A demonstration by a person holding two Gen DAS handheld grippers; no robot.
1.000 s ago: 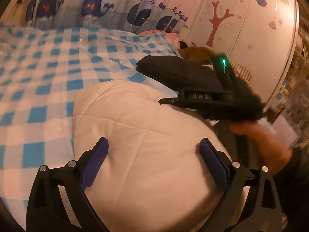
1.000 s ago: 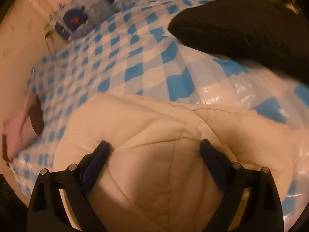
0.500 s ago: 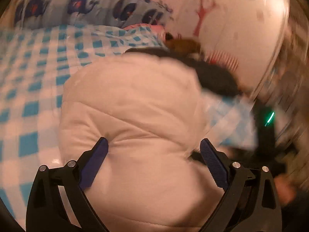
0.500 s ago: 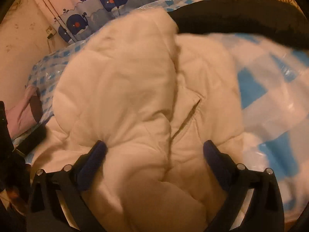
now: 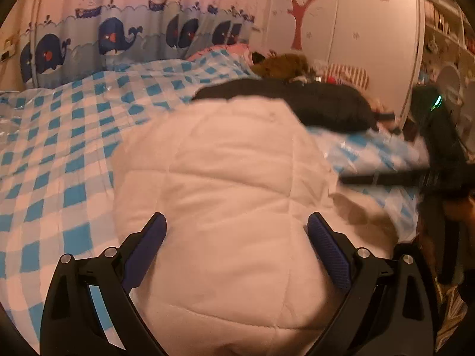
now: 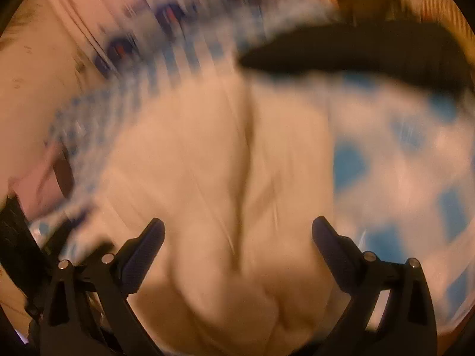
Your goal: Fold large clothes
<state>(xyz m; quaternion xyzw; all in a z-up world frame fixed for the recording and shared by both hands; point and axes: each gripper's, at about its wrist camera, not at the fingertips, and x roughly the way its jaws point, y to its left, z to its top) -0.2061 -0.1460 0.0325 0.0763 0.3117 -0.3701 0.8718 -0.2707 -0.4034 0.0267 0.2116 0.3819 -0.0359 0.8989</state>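
A white quilted padded jacket (image 5: 231, 184) lies bunched in a thick mound on the blue-and-white checked bed cover (image 5: 59, 154). My left gripper (image 5: 236, 237) hovers over its near end with its jaws wide open, and the padding bulges between the blue pads (image 5: 326, 252) without being pinched. In the blurred right wrist view the same jacket (image 6: 213, 163) fills the middle. My right gripper (image 6: 237, 231) stands open just above it, holding nothing. The left wrist view also shows the right gripper's body (image 5: 439, 154), with its green light, at the bed's right side.
A black garment (image 5: 311, 103) lies across the bed beyond the jacket, also seen as a black garment (image 6: 371, 50) in the right wrist view. Soft toys and a striped item (image 5: 350, 74) sit behind it. A whale-print curtain (image 5: 118, 38) and a white wardrobe (image 5: 356, 29) back the bed.
The jacket went from lying flatter to a higher, doubled-over mound. The right gripper left the jacket's far side and drew back to the right edge. Both views pulled back and rose.
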